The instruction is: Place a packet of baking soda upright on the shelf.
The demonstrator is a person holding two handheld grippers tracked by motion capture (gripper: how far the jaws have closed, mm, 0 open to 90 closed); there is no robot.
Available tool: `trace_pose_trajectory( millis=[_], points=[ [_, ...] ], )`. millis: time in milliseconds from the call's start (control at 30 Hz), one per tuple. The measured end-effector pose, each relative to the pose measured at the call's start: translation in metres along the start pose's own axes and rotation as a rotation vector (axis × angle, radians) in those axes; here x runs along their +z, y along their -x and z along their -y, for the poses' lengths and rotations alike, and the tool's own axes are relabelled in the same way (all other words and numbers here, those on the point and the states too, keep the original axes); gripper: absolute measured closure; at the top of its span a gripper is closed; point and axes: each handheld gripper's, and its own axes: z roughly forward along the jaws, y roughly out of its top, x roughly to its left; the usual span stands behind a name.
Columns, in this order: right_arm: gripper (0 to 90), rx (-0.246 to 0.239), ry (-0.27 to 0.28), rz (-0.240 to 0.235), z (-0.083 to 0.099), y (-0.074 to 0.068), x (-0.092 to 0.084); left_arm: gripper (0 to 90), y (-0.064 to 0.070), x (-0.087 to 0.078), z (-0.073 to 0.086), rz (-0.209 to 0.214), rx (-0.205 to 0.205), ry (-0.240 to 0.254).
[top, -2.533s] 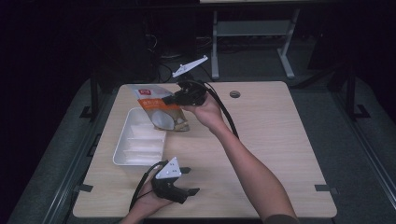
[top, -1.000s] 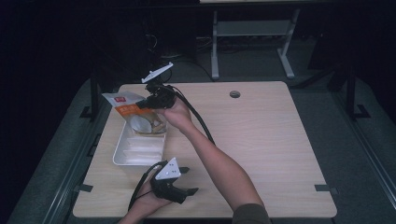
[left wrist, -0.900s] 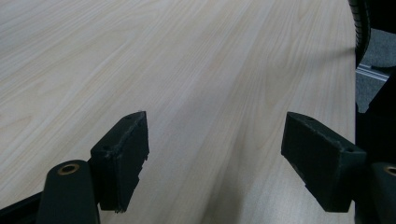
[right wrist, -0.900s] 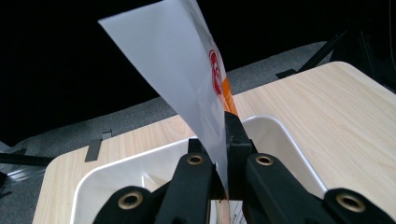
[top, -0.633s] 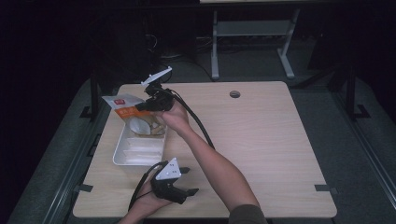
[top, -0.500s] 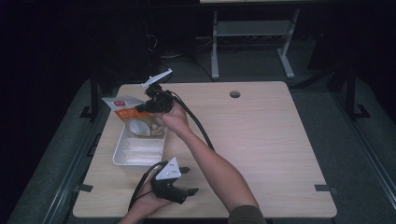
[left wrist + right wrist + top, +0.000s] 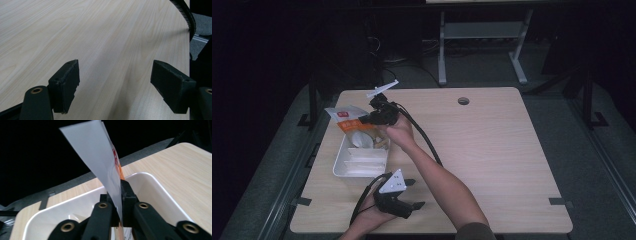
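Note:
A white and orange snack packet [image 7: 343,117] hangs over the far end of a white tray [image 7: 341,169] at the table's left. My right gripper [image 7: 365,120] holds it by one edge. In the right gripper view the packet [image 7: 100,162] stands thin between the pads, with my right gripper [image 7: 117,193] pinching it above the tray [image 7: 150,177]. Its jaws have just been opening slightly, but the pads still touch the packet. My left gripper [image 7: 415,194] rests near the front edge, open. In its own view my left gripper [image 7: 115,85] has only bare wood between its fingers.
The tray holds pale food pieces [image 7: 362,141] at its far end. A round cable hole [image 7: 463,101] sits at the back of the wooden table [image 7: 492,150]. The right gripper's cable [image 7: 424,140] trails along the forearm. Dark floor and a metal stand [image 7: 482,35] lie beyond.
The right gripper carried the packet left from mid-table to above the tray's far end, then sank a little. The left gripper stayed put.

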Motion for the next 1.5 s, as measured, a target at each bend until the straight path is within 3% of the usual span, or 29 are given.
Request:
trace_pose_trajectory(
  millis=[200,467,700,1067,1500],
  points=[
    [78.6,-0.037,-0.074,0.027,0.003,-0.001,-0.001,22.9,0.0,0.0,0.0,0.0,0.0,-0.001],
    [78.0,-0.065,-0.159,0.038,0.023,0.001,0.004,22.9,0.0,0.001,0.0,0.0,0.003,-0.007],
    [79.4,-0.057,-0.183,0.023,0.037,0.006,0.007,22.9,0.0,0.001,0.0,-0.001,0.001,-0.006],
    [88.0,-0.09,-0.23,0.056,0.049,0.004,0.013,22.9,0.0,0.001,0.0,-0.002,0.0,-0.005],
    [88.7,-0.033,-0.216,0.048,0.062,0.012,0.014,22.9,0.001,0.002,-0.001,-0.002,0.001,-0.008]
  ],
)
